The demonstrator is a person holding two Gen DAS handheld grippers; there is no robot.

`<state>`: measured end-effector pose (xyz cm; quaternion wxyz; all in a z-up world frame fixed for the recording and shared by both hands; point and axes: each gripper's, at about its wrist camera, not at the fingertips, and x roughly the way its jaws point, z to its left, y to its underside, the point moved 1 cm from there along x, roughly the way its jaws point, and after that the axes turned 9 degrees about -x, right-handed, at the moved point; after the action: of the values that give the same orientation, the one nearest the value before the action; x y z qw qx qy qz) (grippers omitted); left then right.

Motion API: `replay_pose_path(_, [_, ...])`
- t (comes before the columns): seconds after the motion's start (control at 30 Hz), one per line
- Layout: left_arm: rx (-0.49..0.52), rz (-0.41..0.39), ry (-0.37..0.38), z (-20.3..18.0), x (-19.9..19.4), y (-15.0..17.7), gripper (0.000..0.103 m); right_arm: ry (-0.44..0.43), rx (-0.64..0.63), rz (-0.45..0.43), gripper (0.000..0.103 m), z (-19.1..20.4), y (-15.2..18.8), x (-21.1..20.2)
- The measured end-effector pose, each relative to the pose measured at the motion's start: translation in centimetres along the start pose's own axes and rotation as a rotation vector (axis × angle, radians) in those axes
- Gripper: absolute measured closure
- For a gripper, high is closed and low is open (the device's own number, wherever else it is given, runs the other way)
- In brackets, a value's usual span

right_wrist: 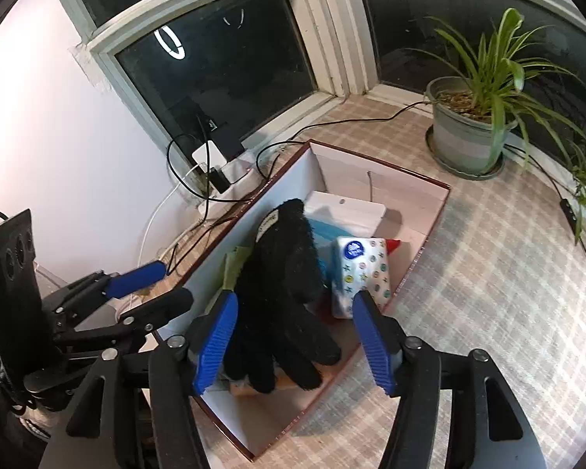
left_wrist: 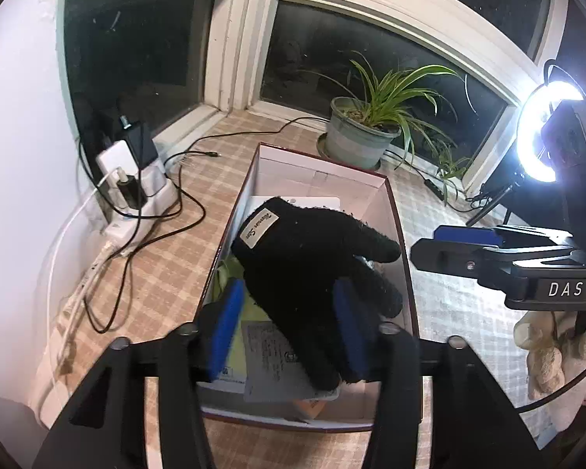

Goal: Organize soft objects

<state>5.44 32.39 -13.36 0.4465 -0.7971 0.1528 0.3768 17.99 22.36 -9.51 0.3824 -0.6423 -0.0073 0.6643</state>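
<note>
A black knit glove (left_wrist: 312, 262) with a small label lies inside an open cardboard box (left_wrist: 316, 172) on the checked cloth. It also shows in the right wrist view (right_wrist: 281, 293), inside the same box (right_wrist: 429, 234). My left gripper (left_wrist: 289, 328) is open, its blue pads on either side of the glove, above the box's near end. My right gripper (right_wrist: 297, 336) is open above the box, the glove's fingers between its pads. A patterned tissue pack (right_wrist: 363, 273) lies in the box beside the glove.
A potted plant (left_wrist: 363, 133) stands behind the box. A power strip with chargers and cables (left_wrist: 133, 187) sits at the left by the window. A ring light (left_wrist: 543, 129) shines at right. Papers and a yellow-green item (left_wrist: 230, 273) lie under the glove.
</note>
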Motion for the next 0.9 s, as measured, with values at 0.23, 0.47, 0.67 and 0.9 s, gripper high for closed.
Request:
replay_pose_path(0.23, [0.022, -0.043, -0.064, -1.3, -1.5, 1.0, 0.030, 0.044, -0.025, -0.018, 0.038, -0.3, 1.7, -1.5])
replay_pose_path(0.47, [0.031, -0.072, -0.076, -2.9, -3.4, 2.2, 0.030, 0.142, -0.080, -0.050, 0.034, -0.7, 3.8, -4.1])
replay_pose_path(0.67, [0.024, -0.106, -0.085, -4.3, -5.1, 3.4, 0.030, 0.210, -0.112, -0.100, 0.030, -1.0, 5.9, -7.0])
replay_pose_path(0.9, [0.001, -0.135, -0.093, -6.1, -7.1, 5.2, 0.030, 0.253, -0.164, -0.135, 0.029, -0.6, 8.8, -10.1])
